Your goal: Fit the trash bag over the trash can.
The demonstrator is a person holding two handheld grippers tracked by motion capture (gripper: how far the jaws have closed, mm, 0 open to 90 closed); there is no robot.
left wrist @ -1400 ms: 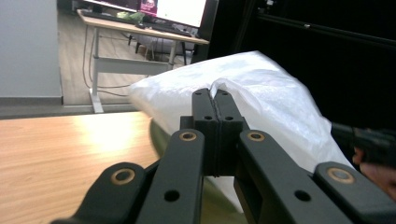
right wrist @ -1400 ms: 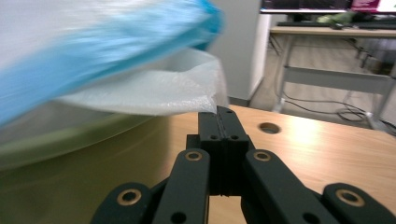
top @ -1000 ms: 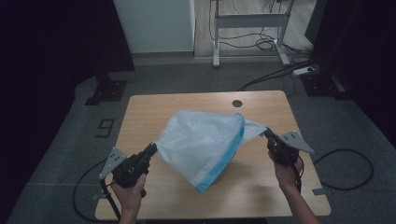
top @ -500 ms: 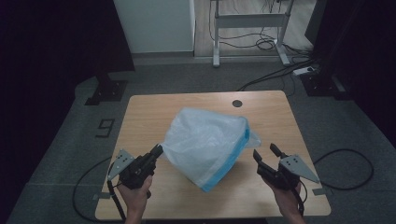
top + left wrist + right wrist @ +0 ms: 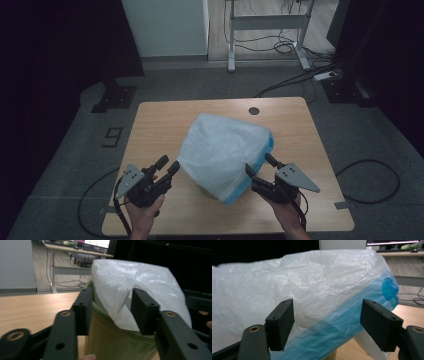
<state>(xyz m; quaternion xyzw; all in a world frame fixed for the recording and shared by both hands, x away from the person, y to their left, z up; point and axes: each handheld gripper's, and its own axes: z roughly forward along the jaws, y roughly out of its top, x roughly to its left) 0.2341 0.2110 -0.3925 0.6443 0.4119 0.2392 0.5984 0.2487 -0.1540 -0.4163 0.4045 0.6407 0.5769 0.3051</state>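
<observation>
Bag [image 5: 222,150] now drapes lower over the green bin [image 5: 110,340]; left gripper [image 5: 167,166] and right gripper [image 5: 260,166] both gape empty beside it

Lab, floor cables [image 5: 280,47], black curtains [image 5: 60,45]

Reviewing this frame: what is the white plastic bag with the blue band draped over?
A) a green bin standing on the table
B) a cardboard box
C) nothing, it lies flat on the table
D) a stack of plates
A: in the left gripper view the plastic bag hangs over the rim of a green bin that stands on the wooden table.
</observation>
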